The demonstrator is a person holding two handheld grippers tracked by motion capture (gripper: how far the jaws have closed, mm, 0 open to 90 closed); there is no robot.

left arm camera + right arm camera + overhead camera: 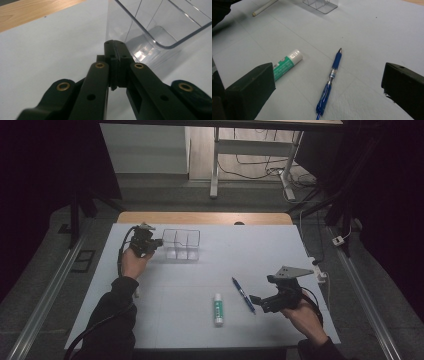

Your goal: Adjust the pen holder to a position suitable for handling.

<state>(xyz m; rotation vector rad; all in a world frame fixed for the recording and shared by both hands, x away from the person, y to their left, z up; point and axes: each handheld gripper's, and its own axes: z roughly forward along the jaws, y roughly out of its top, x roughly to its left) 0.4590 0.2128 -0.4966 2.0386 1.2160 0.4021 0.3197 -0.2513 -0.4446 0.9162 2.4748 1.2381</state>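
Observation:
A clear plastic box (181, 244) with compartments stands at the far left of the white table. My left gripper (159, 241) is at its left wall, jaws shut. In the left gripper view the shut tips (115, 46) sit against a corner of the clear box (160, 27); I cannot tell whether they pinch the wall. My right gripper (256, 302) is open just right of a blue pen (243, 295). In the right gripper view the pen (330, 78) lies on the table between the wide-open jaws (329, 77), untouched. A green and white glue stick (218, 309) (287, 63) lies left of the pen.
A white mat (200, 275) covers the table, with a wooden strip (205, 217) along the far edge. A thin white rod (264, 7) lies near the left sleeve. A white plug and cable (321, 275) sit at the right edge. Table legs and cables stand beyond.

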